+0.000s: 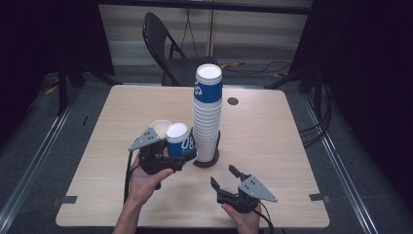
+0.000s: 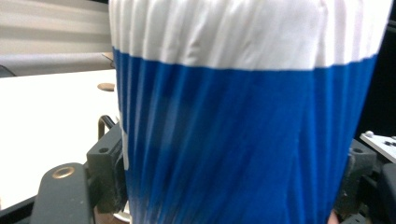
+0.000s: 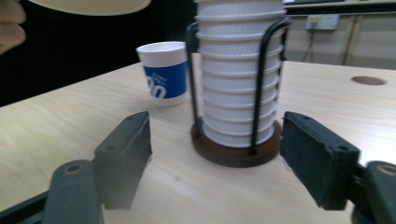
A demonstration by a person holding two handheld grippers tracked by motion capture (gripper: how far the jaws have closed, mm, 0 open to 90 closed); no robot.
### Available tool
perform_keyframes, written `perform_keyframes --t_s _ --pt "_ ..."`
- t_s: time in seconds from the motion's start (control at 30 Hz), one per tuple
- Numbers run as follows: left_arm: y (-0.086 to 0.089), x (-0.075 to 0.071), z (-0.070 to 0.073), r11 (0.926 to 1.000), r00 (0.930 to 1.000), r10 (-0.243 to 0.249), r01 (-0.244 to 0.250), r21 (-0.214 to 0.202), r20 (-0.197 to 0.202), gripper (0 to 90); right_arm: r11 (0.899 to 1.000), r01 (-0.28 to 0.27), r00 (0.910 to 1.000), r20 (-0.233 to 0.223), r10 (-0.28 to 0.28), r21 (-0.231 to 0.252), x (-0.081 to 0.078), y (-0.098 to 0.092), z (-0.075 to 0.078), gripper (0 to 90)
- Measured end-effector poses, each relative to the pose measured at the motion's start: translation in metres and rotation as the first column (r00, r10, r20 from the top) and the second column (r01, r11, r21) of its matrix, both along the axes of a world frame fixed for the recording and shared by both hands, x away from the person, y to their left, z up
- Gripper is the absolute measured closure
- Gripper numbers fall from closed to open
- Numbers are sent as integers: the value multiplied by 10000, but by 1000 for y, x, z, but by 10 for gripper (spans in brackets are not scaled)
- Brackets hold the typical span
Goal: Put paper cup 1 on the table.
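Left tool [image 1: 182, 157] clamped on a blue cup [image 1: 178, 139], frame centre. Right tool [image 1: 225, 180] wide, empty, lower right. Risks crushing the cup's thin wall or nudging the tall stack [image 1: 206, 114].

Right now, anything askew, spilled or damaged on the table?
Nothing stands out. The cup stack sits upright in its holder, a loose cup stands upright beside it, and the left gripper holds another cup upright. No spills show on the table.
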State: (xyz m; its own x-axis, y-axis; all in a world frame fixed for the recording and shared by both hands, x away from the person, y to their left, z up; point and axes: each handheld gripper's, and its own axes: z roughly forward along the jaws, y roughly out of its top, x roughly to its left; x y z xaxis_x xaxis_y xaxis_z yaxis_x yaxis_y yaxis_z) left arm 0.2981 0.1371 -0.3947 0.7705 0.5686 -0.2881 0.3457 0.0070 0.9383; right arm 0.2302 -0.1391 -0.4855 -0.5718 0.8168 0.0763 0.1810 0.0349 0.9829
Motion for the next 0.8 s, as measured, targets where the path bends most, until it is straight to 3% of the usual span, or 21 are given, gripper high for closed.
perform_keyframes --t_s 0.3,0.47,0.8 --pt "-7 -8 -11 9996 9981 -277 277 -12 -544 207 9985 -553 9981 272 553 -33 -4 14 3 336" --pt "-14 -11 -18 9974 9938 -668 640 -330 -892 207 9981 -603 9970 495 598 101 -6 20 5 364" --pt "-27 -13 -30 9945 9835 -896 798 -678 -1573 207 9993 -308 9937 1086 282 221 -9 25 8 432"
